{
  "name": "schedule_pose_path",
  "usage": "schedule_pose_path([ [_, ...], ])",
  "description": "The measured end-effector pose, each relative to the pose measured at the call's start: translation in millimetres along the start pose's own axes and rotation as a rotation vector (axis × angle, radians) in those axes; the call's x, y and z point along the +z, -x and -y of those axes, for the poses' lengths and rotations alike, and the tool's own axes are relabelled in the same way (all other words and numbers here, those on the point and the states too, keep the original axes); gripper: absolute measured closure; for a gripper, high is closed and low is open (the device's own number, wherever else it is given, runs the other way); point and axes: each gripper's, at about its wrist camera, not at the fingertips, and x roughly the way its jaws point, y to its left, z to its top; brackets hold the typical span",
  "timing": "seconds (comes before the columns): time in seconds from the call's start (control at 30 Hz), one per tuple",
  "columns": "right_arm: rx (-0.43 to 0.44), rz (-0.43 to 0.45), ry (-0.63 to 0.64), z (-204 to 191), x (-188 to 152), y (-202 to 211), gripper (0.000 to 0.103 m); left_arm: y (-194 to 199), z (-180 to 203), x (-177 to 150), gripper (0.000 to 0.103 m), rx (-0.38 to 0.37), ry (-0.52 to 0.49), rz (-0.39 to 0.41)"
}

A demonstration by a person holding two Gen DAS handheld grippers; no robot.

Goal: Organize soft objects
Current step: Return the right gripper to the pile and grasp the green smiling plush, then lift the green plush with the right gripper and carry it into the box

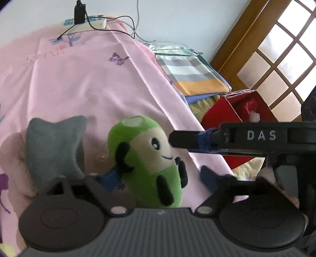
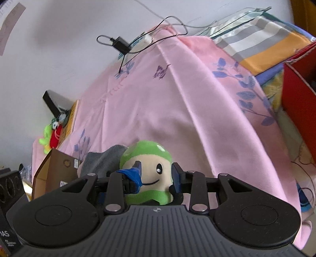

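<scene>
A green and cream plush toy (image 1: 146, 160) with a smiling face stands on the pink bedsheet (image 1: 79, 83). A grey plush (image 1: 53, 148) lies just left of it. My left gripper (image 1: 158, 178) is open, its blue-padded fingers on either side of the green plush's lower body. My right gripper (image 2: 156, 174) is closed onto the green plush's head (image 2: 152, 158), its pads pressing both cheeks. In the left wrist view, the right gripper's finger (image 1: 187, 140) touches the toy's face from the right.
A red box (image 1: 237, 118) sits to the right beside folded striped bedding (image 1: 191, 75). A black charger and cable (image 1: 80, 13) lie at the bed's far end. A cardboard box (image 2: 53, 174) and small toys (image 2: 51, 136) are at the left.
</scene>
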Motion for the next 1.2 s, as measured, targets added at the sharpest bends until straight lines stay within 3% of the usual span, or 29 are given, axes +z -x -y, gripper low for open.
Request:
schedule_pose_path([
  [0.4,0.072,-0.052,0.019,-2.1,5.8,-26.3,0.08,-25.8,1.2,-1.6,0.012,0.11,-0.098,-0.017],
  [0.6,0.088,-0.07,-0.028,0.2,2.8,-28.6,0.075,-25.7,1.4,-7.2,0.017,0.122,-0.127,0.005],
  [0.93,0.087,-0.044,-0.033,-7.5,-13.5,-9.8,0.074,-7.8,1.9,-12.3,0.025,0.055,-0.131,0.047],
  [1.2,0.062,0.05,0.087,-48.6,-20.1,22.2,0.074,40.8,0.0,-8.4,0.026,-0.013,-0.119,0.154],
])
